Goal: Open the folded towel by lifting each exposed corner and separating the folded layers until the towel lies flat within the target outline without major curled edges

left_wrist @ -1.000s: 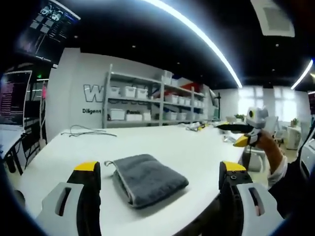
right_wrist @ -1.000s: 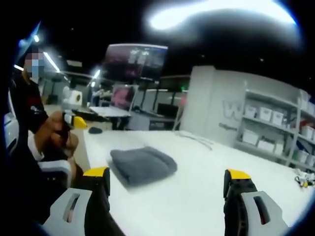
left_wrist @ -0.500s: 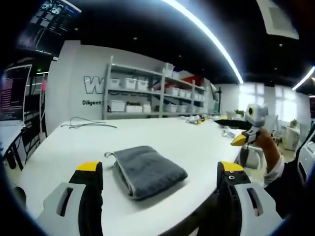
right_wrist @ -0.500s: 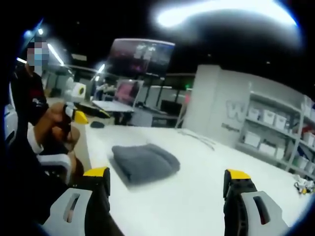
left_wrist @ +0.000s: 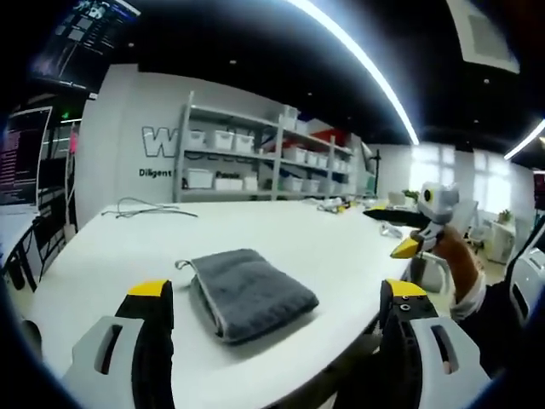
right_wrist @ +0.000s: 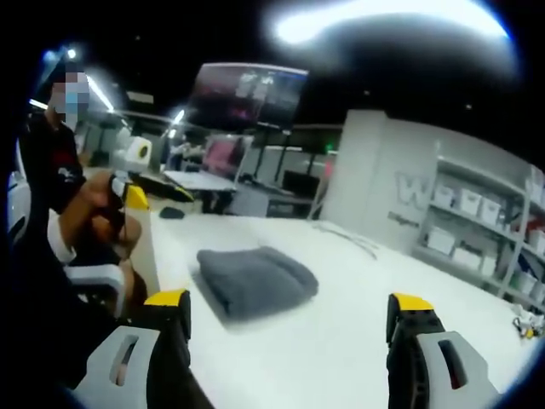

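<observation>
Left gripper view: the left gripper (left_wrist: 277, 319) is held above the near edge of the white table (left_wrist: 102, 264); its two yellow-tipped jaws stand wide apart with nothing between them. The grey towel (left_wrist: 249, 290) lies folded on the table just beyond the jaws, nearer the left jaw than the right, touching neither; a small loop sticks out at its far left corner, and its stacked folded edges face the near left. A thin cable (left_wrist: 146, 210) lies on the far part of the table, well apart from the towel; shelving (left_wrist: 264, 166) with white bins stands against the far wall. At the right, the right gripper (left_wrist: 393, 230) is held in a hand (left_wrist: 451, 260) off the table's right edge, clear of the towel; from this side I cannot tell its jaw spacing.

Right gripper view: the right gripper (right_wrist: 289, 319) shows its jaws spread, empty, above the table (right_wrist: 341, 341); the towel (right_wrist: 255, 281) lies folded beyond the left jaw, untouched. At the left, the left gripper (right_wrist: 145, 194) is held in the person's hand (right_wrist: 98, 217) near the table's edge, apart from the towel; a small dark object (right_wrist: 171, 213) sits on the table beyond it; monitors (right_wrist: 247, 98) stand at the far side.
</observation>
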The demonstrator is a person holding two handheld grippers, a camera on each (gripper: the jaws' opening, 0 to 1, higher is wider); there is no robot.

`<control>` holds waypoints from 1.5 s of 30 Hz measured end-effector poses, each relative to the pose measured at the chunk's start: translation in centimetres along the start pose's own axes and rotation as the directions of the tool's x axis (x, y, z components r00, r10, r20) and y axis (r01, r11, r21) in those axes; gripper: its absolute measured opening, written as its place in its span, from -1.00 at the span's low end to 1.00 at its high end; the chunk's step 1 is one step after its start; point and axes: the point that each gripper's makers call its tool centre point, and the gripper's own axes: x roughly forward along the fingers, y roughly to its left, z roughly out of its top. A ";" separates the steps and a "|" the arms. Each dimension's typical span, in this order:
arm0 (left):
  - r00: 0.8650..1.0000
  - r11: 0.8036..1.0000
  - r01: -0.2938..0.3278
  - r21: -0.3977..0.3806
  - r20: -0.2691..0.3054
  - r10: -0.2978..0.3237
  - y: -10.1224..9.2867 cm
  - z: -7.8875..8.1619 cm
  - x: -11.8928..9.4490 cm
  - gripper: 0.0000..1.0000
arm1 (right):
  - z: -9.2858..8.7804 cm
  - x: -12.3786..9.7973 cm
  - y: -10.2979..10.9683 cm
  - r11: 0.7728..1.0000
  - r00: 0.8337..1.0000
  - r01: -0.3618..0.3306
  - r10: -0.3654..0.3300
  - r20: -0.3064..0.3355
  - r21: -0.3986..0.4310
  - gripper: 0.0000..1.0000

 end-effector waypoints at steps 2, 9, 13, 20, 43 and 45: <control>1.000 1.000 -0.004 0.007 -0.002 0.004 0.0 0.0 -0.1 0.99 | 0.1 0.0 0.0 1.000 1.000 -0.001 0.001 0.001 -0.002 0.93; 1.000 1.000 -0.009 0.019 -0.002 0.009 0.1 0.0 -0.2 0.99 | 0.3 0.5 0.2 1.000 1.000 -0.005 0.005 0.004 -0.006 0.92; 1.000 1.000 -0.012 0.017 -0.009 0.012 0.2 -0.1 -0.2 0.99 | 0.7 1.0 0.7 1.000 1.000 -0.018 0.018 0.009 -0.014 0.92; 1.000 1.000 -0.010 0.020 -0.006 0.010 0.0 0.2 -0.4 0.99 | 1.5 2.7 1.3 0.998 0.999 -0.042 0.043 0.000 -0.053 0.87; 1.000 0.999 -0.017 0.030 -0.026 0.018 0.5 -0.1 -1.1 0.99 | 2.5 8.4 4.5 0.976 0.987 -0.154 0.146 -0.062 -0.152 0.82; 0.999 0.999 -0.017 0.035 -0.032 0.018 0.6 -0.1 -1.2 0.99 | 2.5 8.8 4.7 0.975 0.986 -0.161 0.152 -0.063 -0.156 0.81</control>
